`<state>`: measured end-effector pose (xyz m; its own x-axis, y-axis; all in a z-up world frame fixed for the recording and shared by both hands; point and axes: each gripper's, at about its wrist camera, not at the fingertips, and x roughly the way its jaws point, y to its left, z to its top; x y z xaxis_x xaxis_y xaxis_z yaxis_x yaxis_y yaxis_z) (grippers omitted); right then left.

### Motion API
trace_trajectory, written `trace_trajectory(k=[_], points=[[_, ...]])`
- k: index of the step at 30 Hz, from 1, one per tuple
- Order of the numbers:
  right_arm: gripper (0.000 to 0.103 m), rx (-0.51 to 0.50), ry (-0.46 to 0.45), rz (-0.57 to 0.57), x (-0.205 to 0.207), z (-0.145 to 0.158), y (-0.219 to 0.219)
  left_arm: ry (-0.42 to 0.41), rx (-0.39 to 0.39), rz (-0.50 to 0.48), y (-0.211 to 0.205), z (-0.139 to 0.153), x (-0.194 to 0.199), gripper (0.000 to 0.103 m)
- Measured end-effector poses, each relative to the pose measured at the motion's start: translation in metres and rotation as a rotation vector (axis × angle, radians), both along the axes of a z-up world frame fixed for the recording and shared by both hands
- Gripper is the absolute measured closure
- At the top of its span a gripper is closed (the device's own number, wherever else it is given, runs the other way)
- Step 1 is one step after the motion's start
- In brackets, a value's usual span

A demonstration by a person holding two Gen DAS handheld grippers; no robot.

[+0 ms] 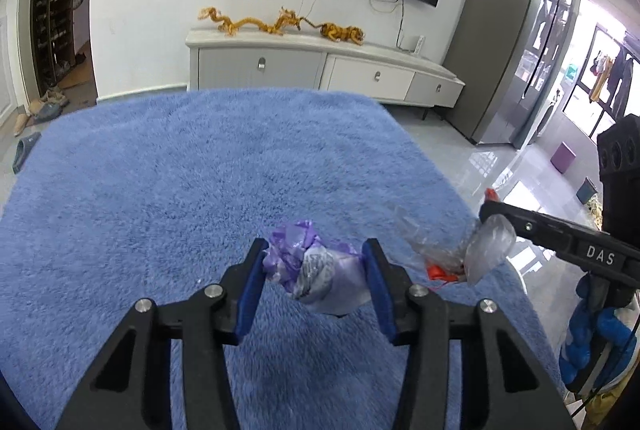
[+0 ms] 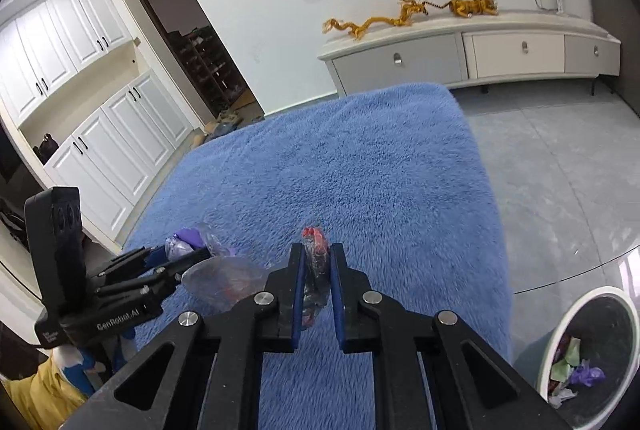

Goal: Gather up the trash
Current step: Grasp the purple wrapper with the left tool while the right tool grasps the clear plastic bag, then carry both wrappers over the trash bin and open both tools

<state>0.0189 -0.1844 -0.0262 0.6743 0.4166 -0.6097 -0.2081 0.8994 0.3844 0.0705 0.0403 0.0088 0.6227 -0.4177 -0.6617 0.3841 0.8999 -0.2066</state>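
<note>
Between my left gripper's [image 1: 316, 270] blue pads sits a crumpled purple wad [image 1: 308, 266] of plastic and printed paper, both pads pressed into its sides, so I judge it gripped and raised off the blue shaggy blanket [image 1: 192, 165] near that blanket's right edge; holding it by the middle keeps the loose folds from spilling out. Just right of it, a clear wrapper [image 1: 452, 250] with red scraps inside hangs from my right gripper [image 2: 316, 270], whose pads stand narrow with the red-and-clear bundle squeezed between them. From the right wrist view the wrapper's loose end balloons out to the left, toward my other tool, which tells me only a pinch of the film is caught, and that thin plastic could slide free if I swing fast. Both pieces ride close together above the blanket's near right corner, I think because that corner is the side closest to the bin. Farther right, down on the grey floor beyond the blanket's edge, stands the white-rimmed trash bin [image 2: 560, 330], already holding purple, green and white scraps. Both loads seem ready for the drop, so the carry rightward over the blanket's edge looks like the step in hand.
</note>
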Motion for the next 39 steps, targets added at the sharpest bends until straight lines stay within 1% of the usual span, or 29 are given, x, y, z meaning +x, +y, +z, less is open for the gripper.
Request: trace_trajectory(k=[5, 15, 22, 25, 31, 35, 39], points=[[0.091, -0.002, -0.044, -0.01, -0.025, 0.023, 0.0, -0.065, 0.002, -0.003, 0.005, 0.029, -0.03, 0.057], [0.091, -0.006, -0.146, -0.022, -0.078, 0.068, 0.004, -0.232, 0.024, -0.018, 0.008, 0.088, -0.094, 0.057], [0.091, -0.002, -0.217, -0.033, -0.11, 0.092, 0.004, -0.299, 0.032, -0.004, 0.009, 0.116, -0.125, 0.057], [0.091, 0.005, -0.247, -0.043, -0.124, 0.1, -0.001, -0.33, 0.041, -0.008, 0.002, 0.126, -0.14, 0.057], [0.091, 0.01, -0.3, -0.088, -0.149, 0.11, -0.025, -0.375, 0.059, -0.033, -0.019, 0.145, -0.152, 0.057], [0.091, 0.02, -0.32, -0.134, -0.16, 0.11, -0.049, -0.391, 0.075, -0.063, -0.039, 0.15, -0.154, 0.057], [0.091, 0.03, -0.324, -0.189, -0.17, 0.106, -0.076, -0.402, 0.086, -0.108, -0.069, 0.152, -0.155, 0.057]])
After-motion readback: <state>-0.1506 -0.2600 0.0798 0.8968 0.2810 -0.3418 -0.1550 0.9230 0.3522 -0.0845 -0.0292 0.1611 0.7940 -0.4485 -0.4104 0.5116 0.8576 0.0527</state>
